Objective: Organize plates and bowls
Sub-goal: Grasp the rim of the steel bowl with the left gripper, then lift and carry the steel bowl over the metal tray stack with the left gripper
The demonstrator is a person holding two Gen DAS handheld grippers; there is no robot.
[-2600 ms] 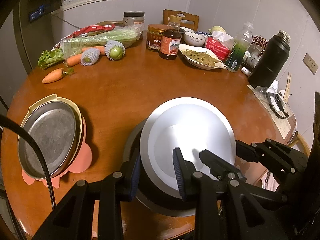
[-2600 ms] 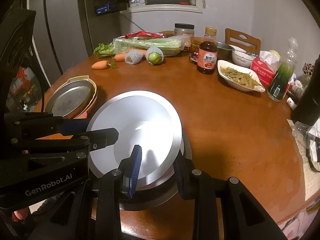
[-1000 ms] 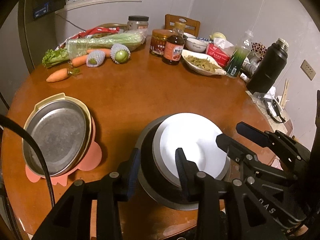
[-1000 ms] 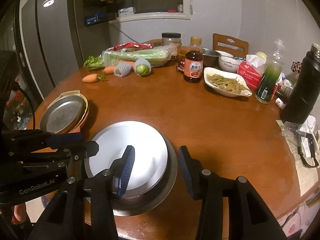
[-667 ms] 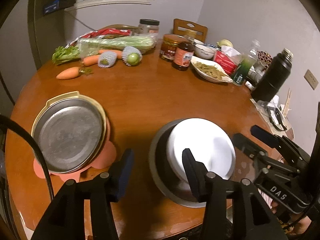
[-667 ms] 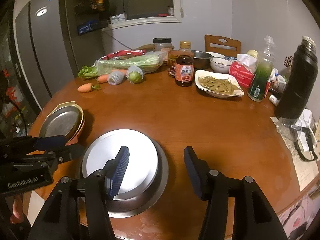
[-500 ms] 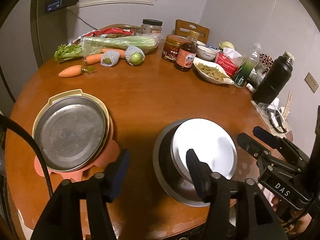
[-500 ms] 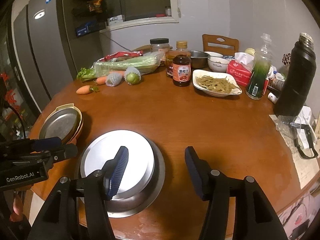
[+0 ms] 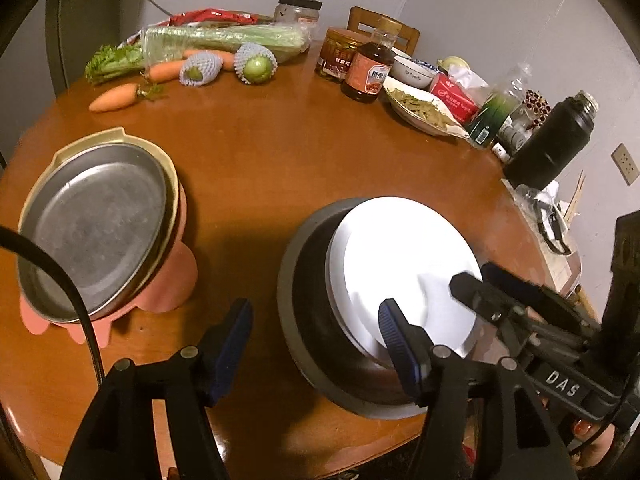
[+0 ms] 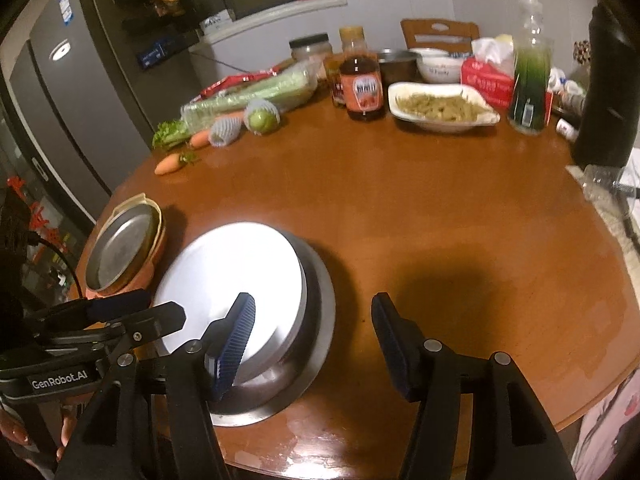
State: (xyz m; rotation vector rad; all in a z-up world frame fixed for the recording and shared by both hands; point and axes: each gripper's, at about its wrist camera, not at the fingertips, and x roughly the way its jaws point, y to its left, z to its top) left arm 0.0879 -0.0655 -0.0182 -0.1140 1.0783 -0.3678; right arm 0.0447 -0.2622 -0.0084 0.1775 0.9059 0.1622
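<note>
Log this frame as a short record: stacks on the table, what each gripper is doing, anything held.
near stack: white plate in steel bowl
other stack: steel pan in cream dish on pink dish
left gripper: jaws opening, nothing gripped
right gripper: jaws opening, nothing gripped
surface: round wooden table

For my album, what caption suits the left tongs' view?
Open left tongs above a white plate nested in a steel bowl.
</note>
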